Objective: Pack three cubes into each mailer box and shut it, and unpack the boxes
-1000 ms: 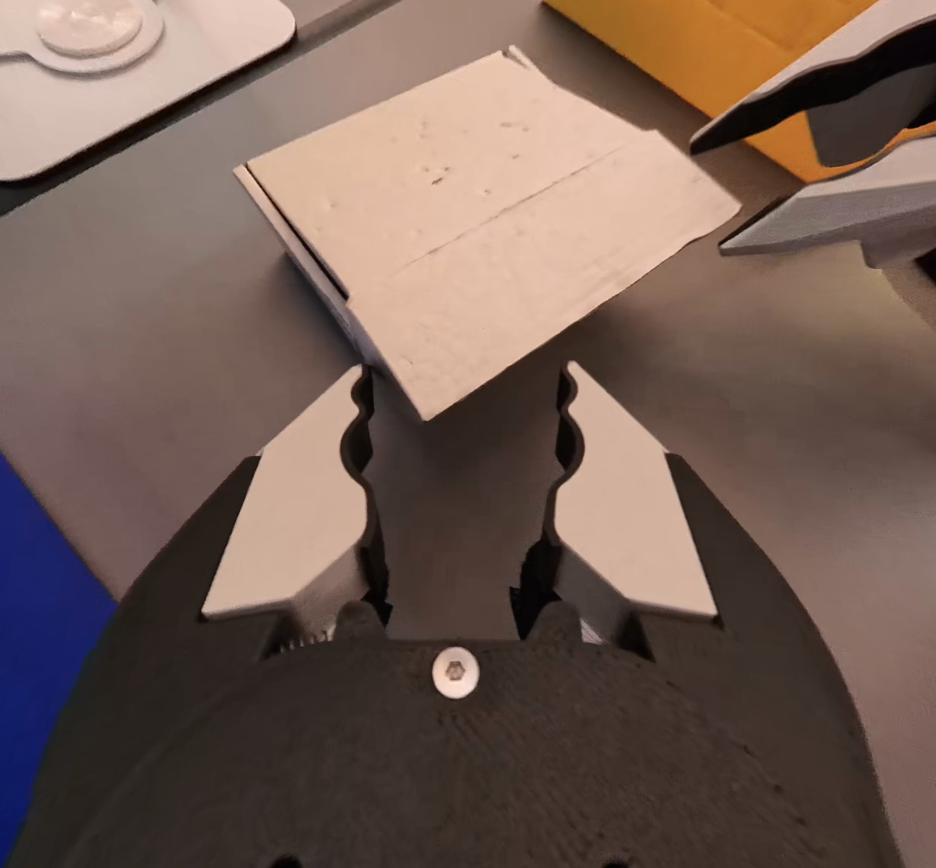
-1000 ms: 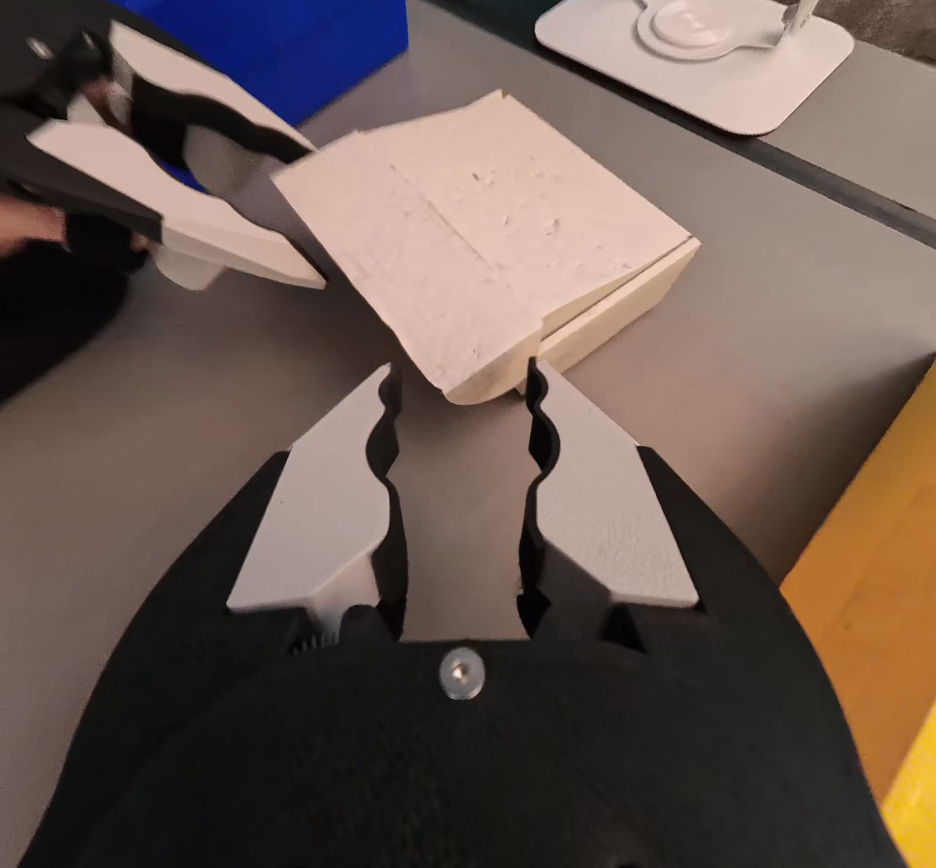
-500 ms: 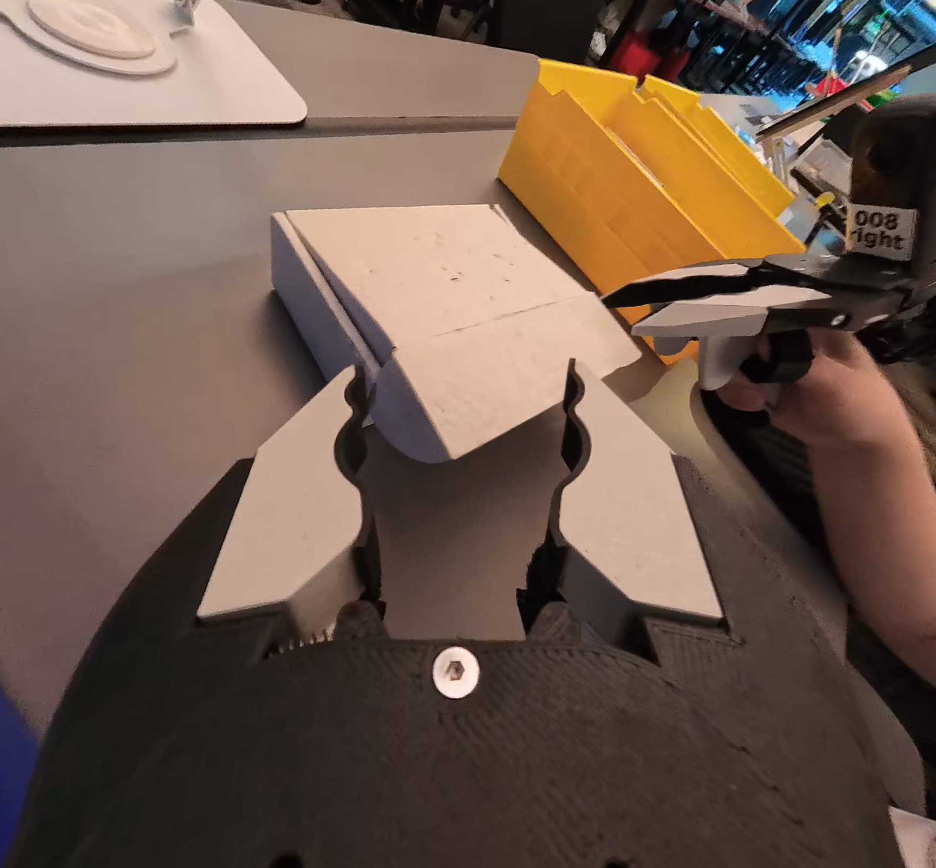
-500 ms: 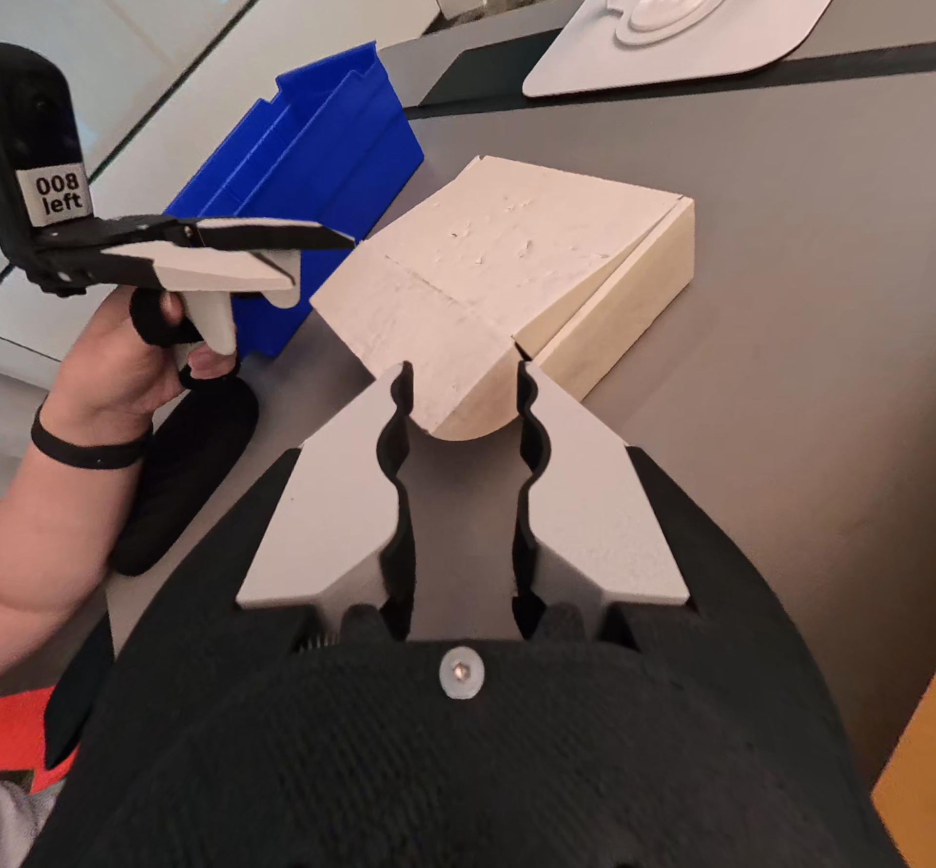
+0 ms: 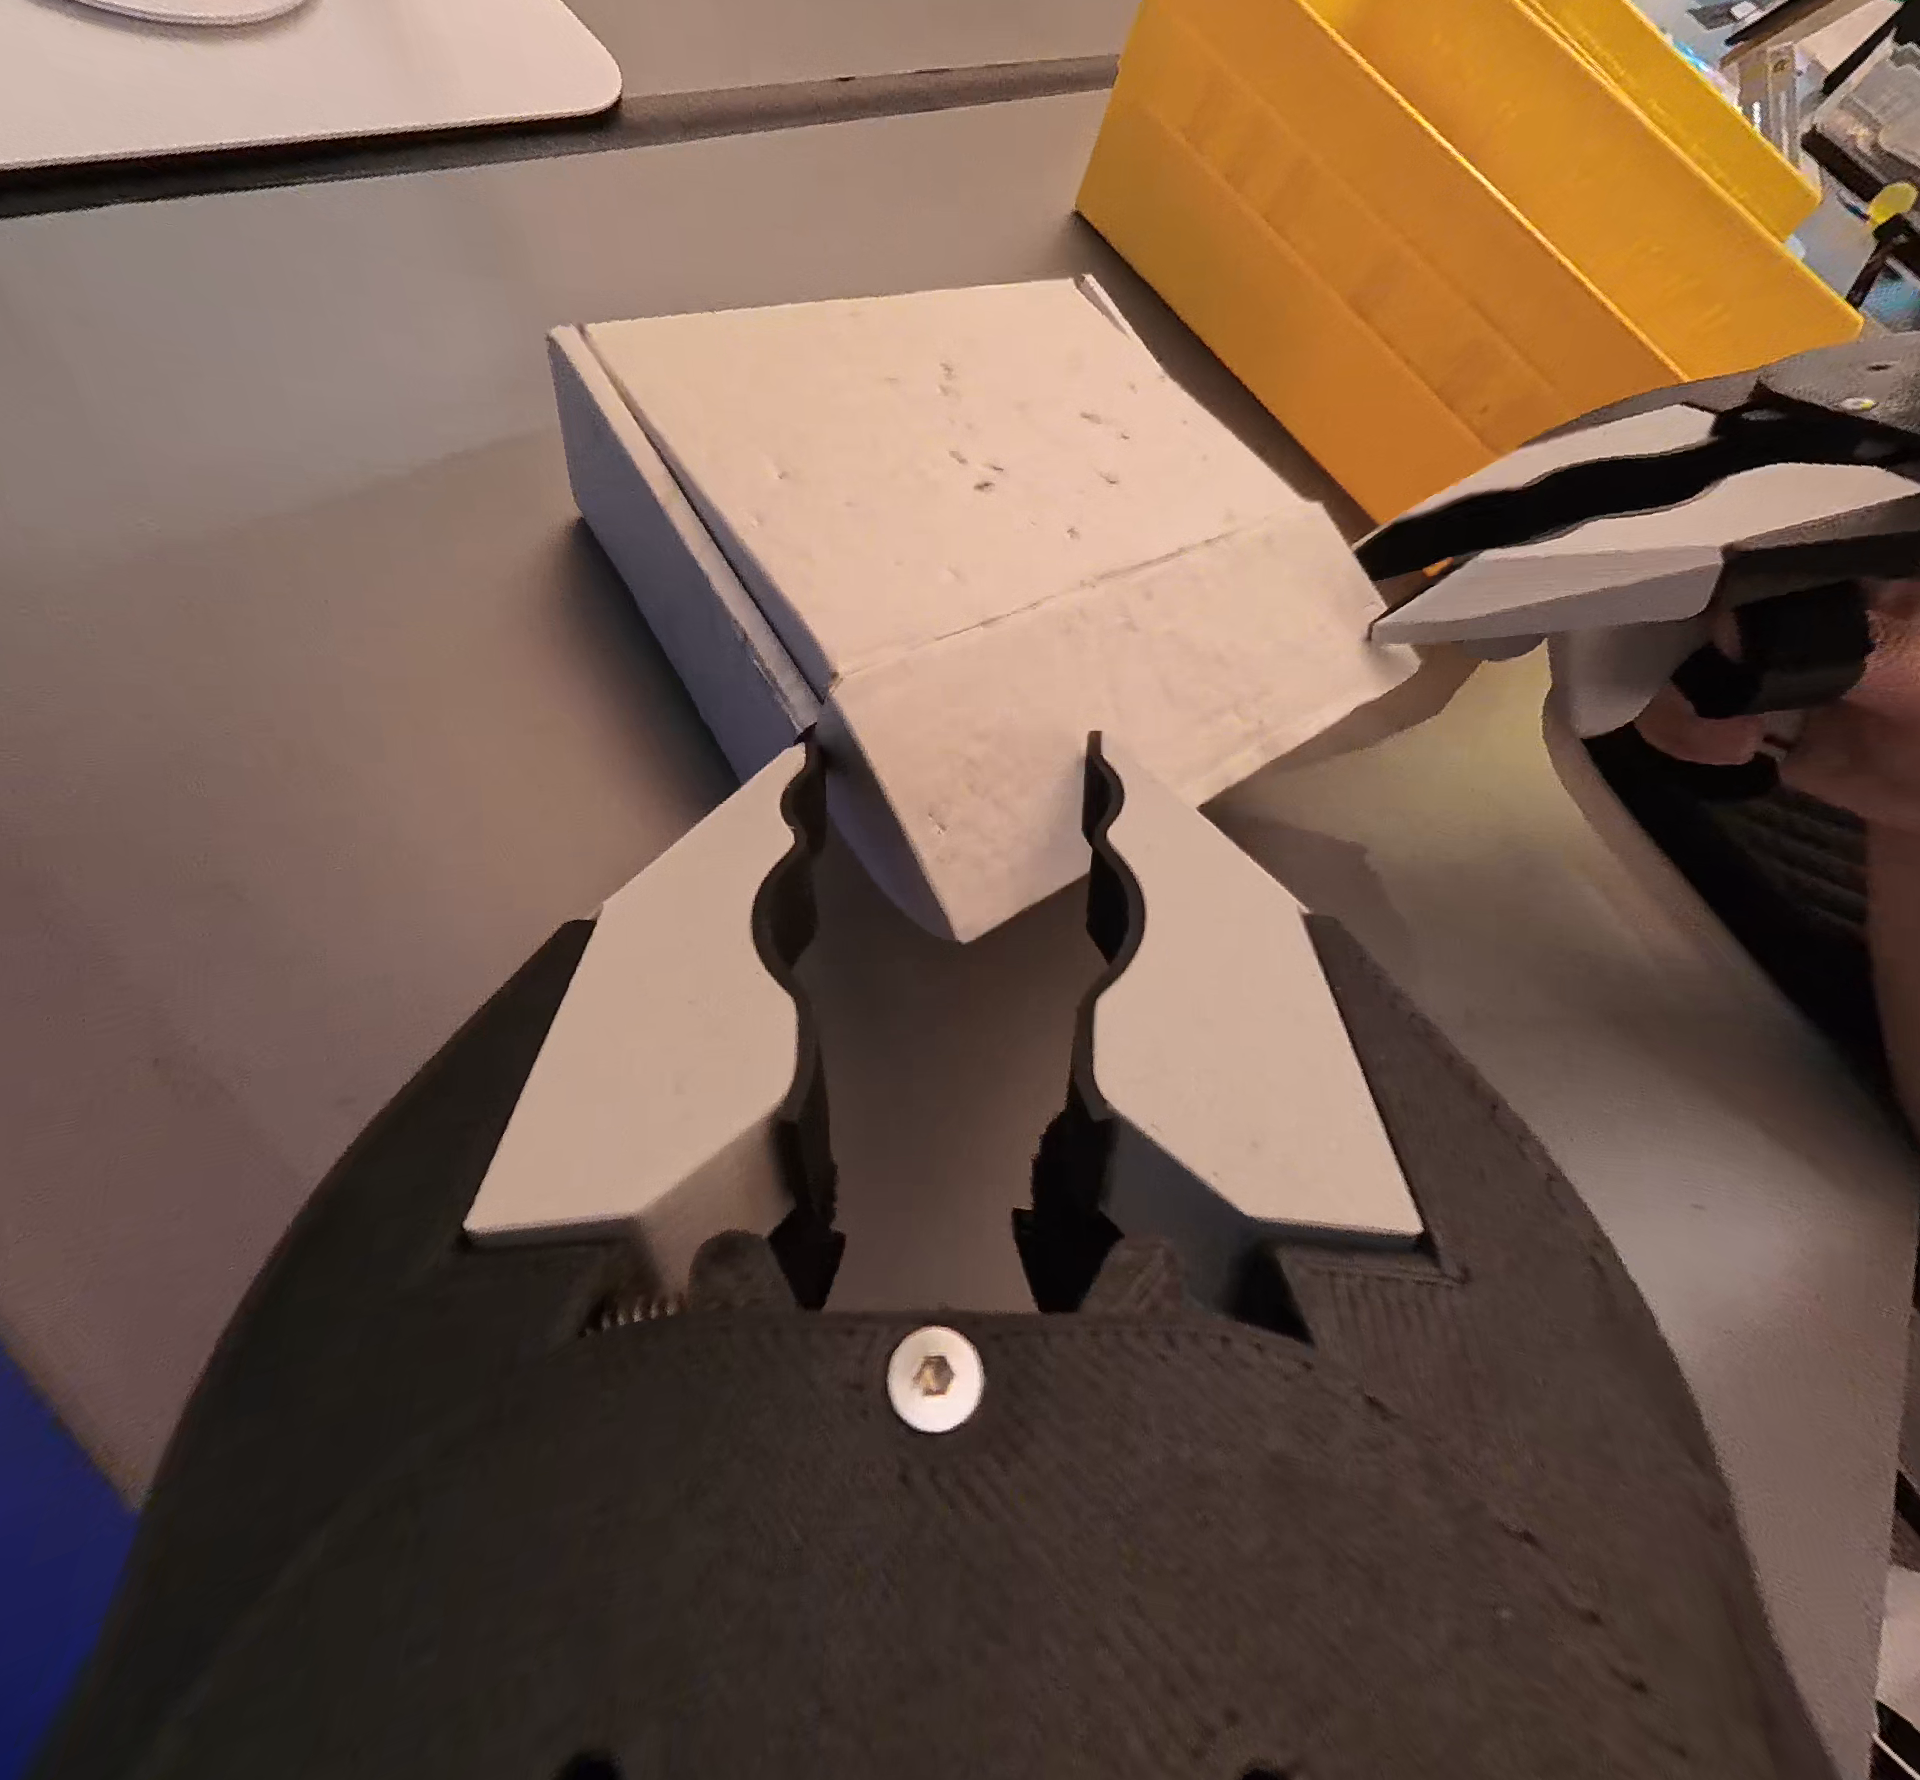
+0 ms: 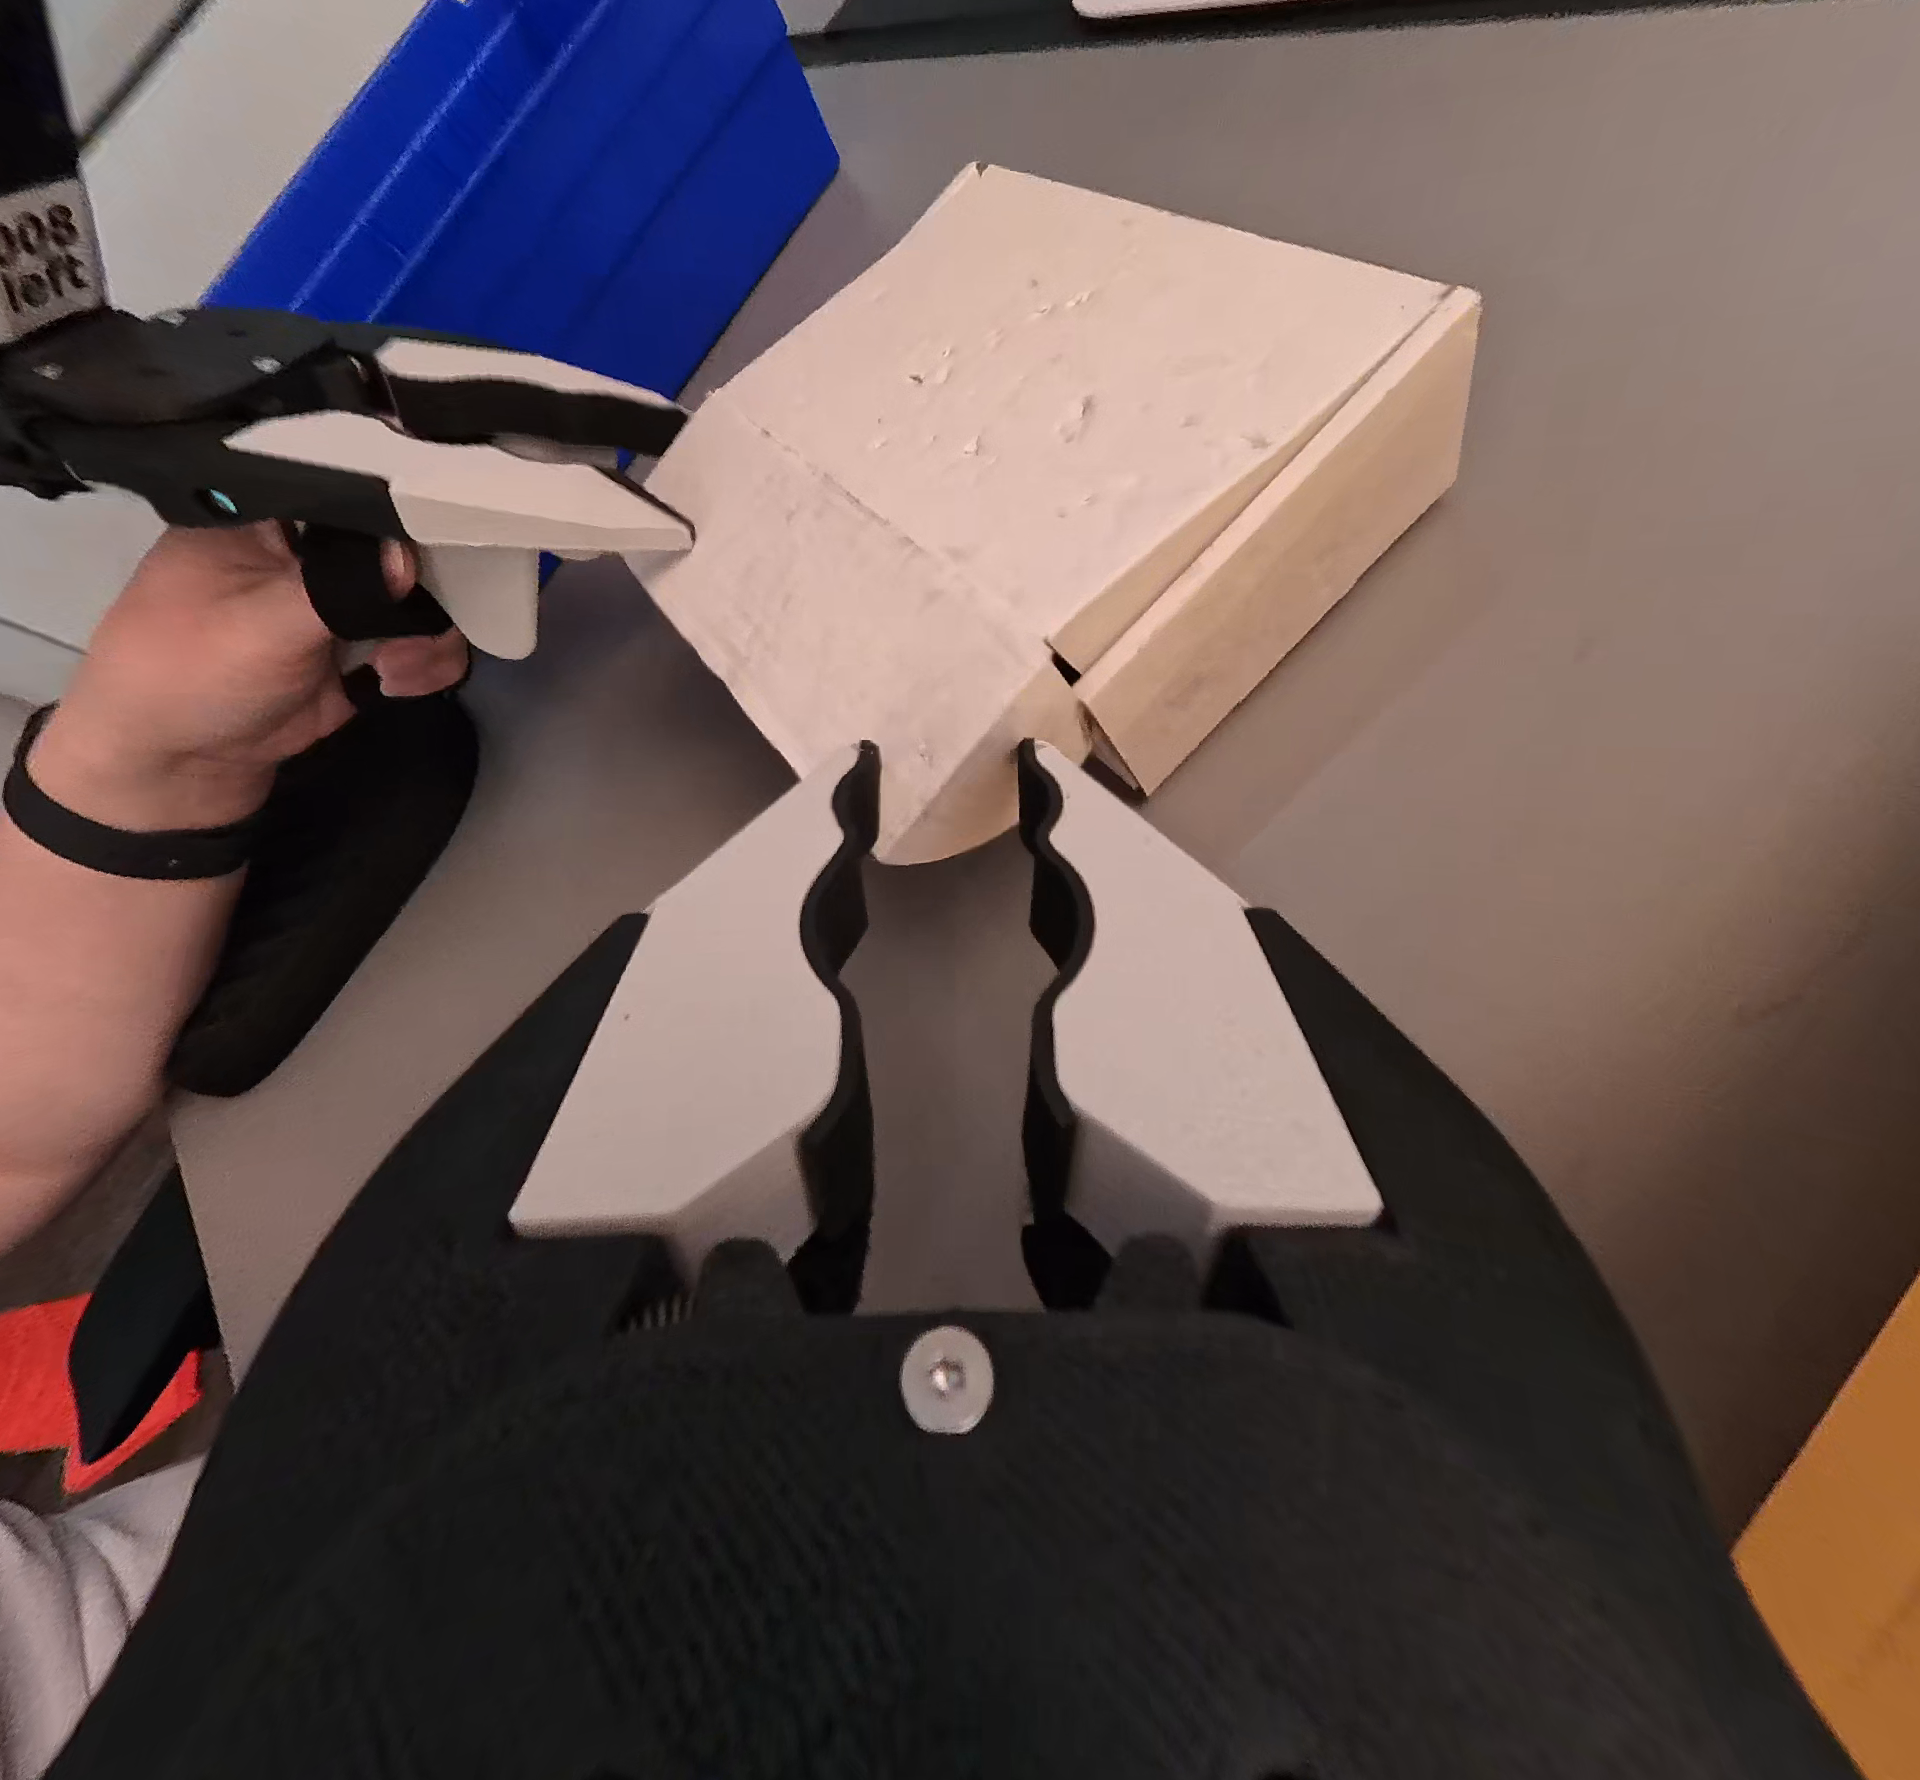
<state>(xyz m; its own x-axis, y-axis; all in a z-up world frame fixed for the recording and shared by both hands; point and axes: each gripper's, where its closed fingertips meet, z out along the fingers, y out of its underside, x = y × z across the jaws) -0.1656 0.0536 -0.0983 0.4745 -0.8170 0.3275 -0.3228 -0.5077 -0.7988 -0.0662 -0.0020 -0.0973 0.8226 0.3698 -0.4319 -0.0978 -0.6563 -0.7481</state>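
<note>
A white mailer box [image 5: 914, 473] lies on the grey table with its lid down. Its front flap [image 5: 1039, 743] bends downward at the crease and points toward me. No cubes show. My left gripper [image 5: 951, 754] is open, and the flap's left corner lies between its fingertips. My right gripper [image 6: 945, 751] is open with a narrower gap, and the flap's right corner [image 6: 935, 795] lies between its fingertips. Each gripper also shows in the other's view, at the flap's far corner: the right gripper [image 5: 1382, 598] and the left gripper [image 6: 681, 483].
A yellow bin [image 5: 1455, 224] stands right of the box and a blue bin [image 6: 540, 172] left of it. A white stand base [image 5: 260, 47] lies behind. The person's hand [image 6: 208, 670] holds the left gripper over a black pad [image 6: 312, 899].
Both grippers have moved in to the flap's front corners and their jaws have narrowed. The flap, flat and stuck out a second ago, now bends down at the crease.
</note>
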